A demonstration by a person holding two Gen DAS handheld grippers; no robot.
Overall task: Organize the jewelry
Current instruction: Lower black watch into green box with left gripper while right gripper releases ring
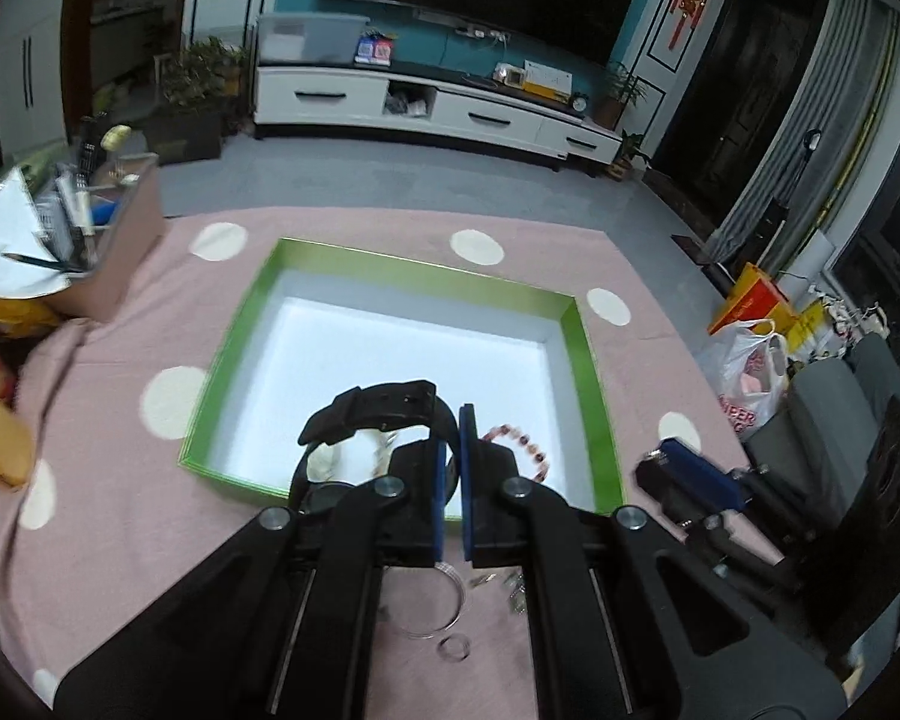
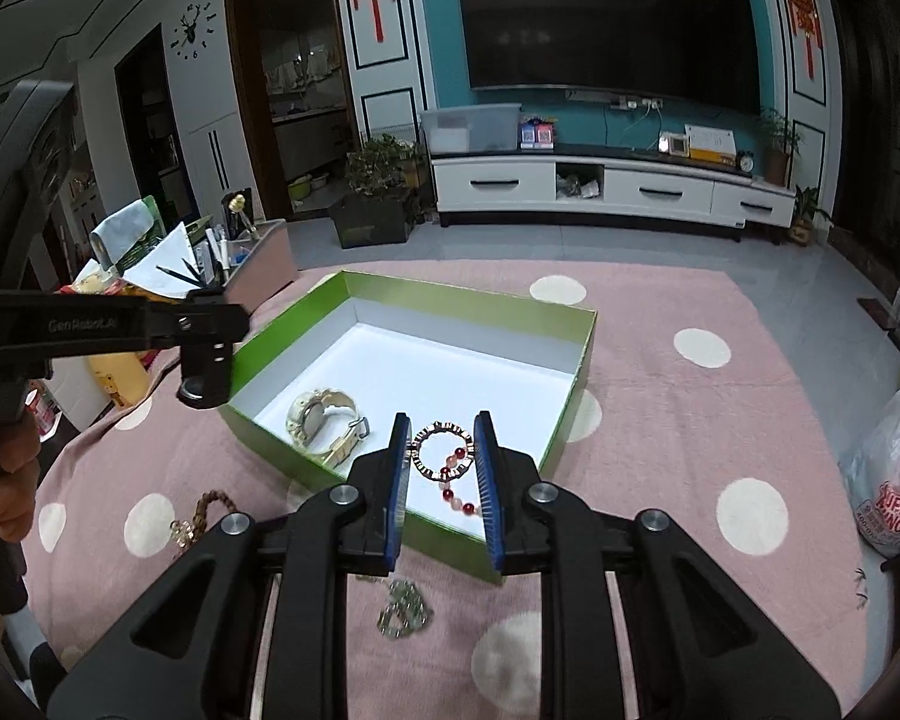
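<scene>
Left gripper (image 1: 452, 456) is clamped on a black watch (image 1: 384, 405) by its strap, blue pads nearly together with the band pinched between. The watch hangs just over the near edge of the green box (image 1: 588, 360), above the white floor, not yet set down.

Already in the box: a pale gold watch (image 2: 324, 423), a ring-shaped bracelet (image 2: 442, 444) and a red bead bracelet (image 2: 459, 495) — all along the near side.

Right gripper (image 2: 441, 480) has its fingers apart and nothing between them; it hovers over the near wall of the box with both bracelets seen through the gap. Idle, as far as I can judge.

Still out on the pink cloth (image 2: 690, 420): a clear bangle (image 1: 444, 606) and small ring (image 1: 453, 648) under the left gripper, a silver chain (image 2: 402, 603) under the right one, and a brown bead string (image 2: 210, 507) left of the box.

Step in hand, I'd say: dropping the black watch into the box. Next move calls for pushing it further in to a free patch of floor — clear of the gold watch — lowering, then opening the pads. About half the pieces look sorted. The right gripper is well placed for the chain; thin and limp, so it'll want a low, tight pinch.
</scene>
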